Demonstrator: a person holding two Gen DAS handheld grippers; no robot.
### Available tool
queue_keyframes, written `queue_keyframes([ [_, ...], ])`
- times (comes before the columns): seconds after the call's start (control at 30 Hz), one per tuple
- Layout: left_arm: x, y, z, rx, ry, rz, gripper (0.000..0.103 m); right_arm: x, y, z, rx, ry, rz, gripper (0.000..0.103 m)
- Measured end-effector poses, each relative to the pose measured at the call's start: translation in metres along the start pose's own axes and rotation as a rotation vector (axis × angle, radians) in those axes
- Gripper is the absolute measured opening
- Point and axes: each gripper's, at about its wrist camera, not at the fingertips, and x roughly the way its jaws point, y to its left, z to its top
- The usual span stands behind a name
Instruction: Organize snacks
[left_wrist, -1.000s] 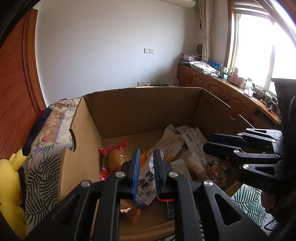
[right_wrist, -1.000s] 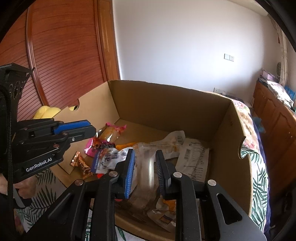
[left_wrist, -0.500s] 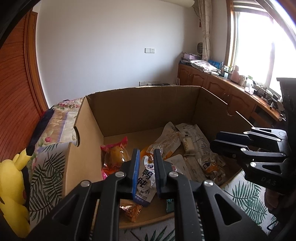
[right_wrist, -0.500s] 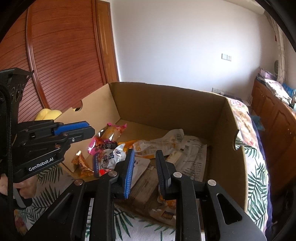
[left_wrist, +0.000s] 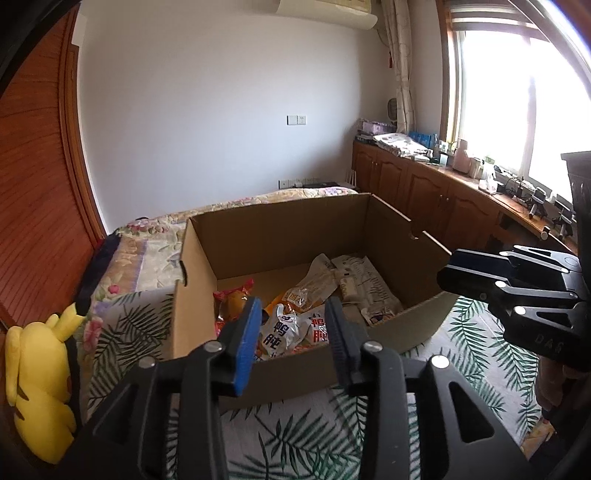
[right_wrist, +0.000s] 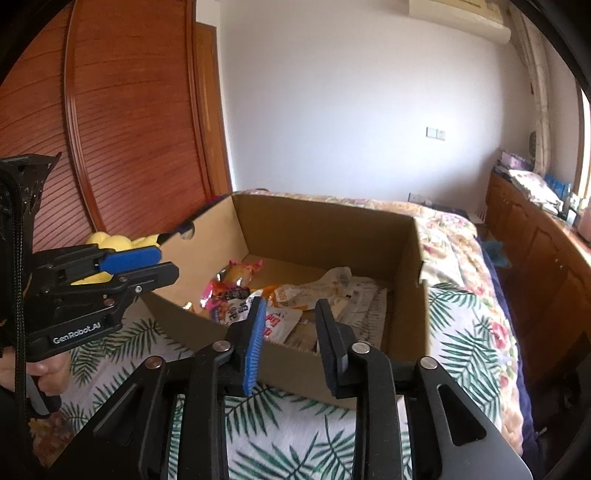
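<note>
From the left wrist view, our left tool (left_wrist: 291, 332) hangs above the near wall of the cardboard box (left_wrist: 280, 232), its jaws parting with nothing between them. The snacks lie loose on the box floor: a white pouch (left_wrist: 284, 330) with dark characters sits just behind the near wall, a pink-wrapped bun (left_wrist: 232, 301) lies to its left, and a long printed packet (left_wrist: 364, 286) runs with its long axis from the near right corner toward the far wall. The box stands on the bed (left_wrist: 122, 317), beside a yellow plush toy (left_wrist: 38, 384). Our right tool (left_wrist: 509, 282) hovers at the right, outside the box.

From the right wrist view, the right tool (right_wrist: 290, 339) is also opening and empty, held over the near rim. The pouch (right_wrist: 279, 321) lies nearly flat, its top pointing away from us. The left tool (right_wrist: 125, 266) hangs beside the box's left wall.

We judge the risks as follows: the packets overlap, so a pinch may catch two wrappers at once; the slick film may slip from the pads; and a low reach may knock the near wall and shove the box across the soft bedding.
</note>
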Motion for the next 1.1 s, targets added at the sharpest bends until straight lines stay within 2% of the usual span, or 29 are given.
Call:
queue_keyframes([
  [0.23,-0.031,-0.005,-0.005,0.006,-0.01,0.011,0.044,-0.029,0.007,-0.007,0.017,-0.03,-0.04,0.042],
  [0.4,-0.049,-0.008,-0.012,0.008,-0.014,0.014,0.045,-0.046,0.01,-0.011,0.036,-0.052,-0.076,0.061],
  [0.67,-0.076,-0.013,-0.022,0.012,-0.023,0.02,0.053,-0.072,0.018,-0.018,0.046,-0.091,-0.116,0.077],
  [0.77,-0.087,-0.014,-0.028,0.006,-0.036,0.034,0.069,-0.081,0.022,-0.02,0.047,-0.102,-0.115,0.085],
  [0.87,-0.098,-0.015,-0.032,0.005,-0.053,0.044,0.072,-0.088,0.028,-0.024,0.041,-0.112,-0.117,0.09],
  [0.93,-0.104,-0.016,-0.035,0.003,-0.057,0.048,0.083,-0.091,0.032,-0.026,0.036,-0.112,-0.12,0.091],
  [1.1,-0.118,-0.017,-0.043,-0.017,-0.065,0.041,0.096,-0.098,0.039,-0.034,0.05,-0.124,-0.113,0.099],
])
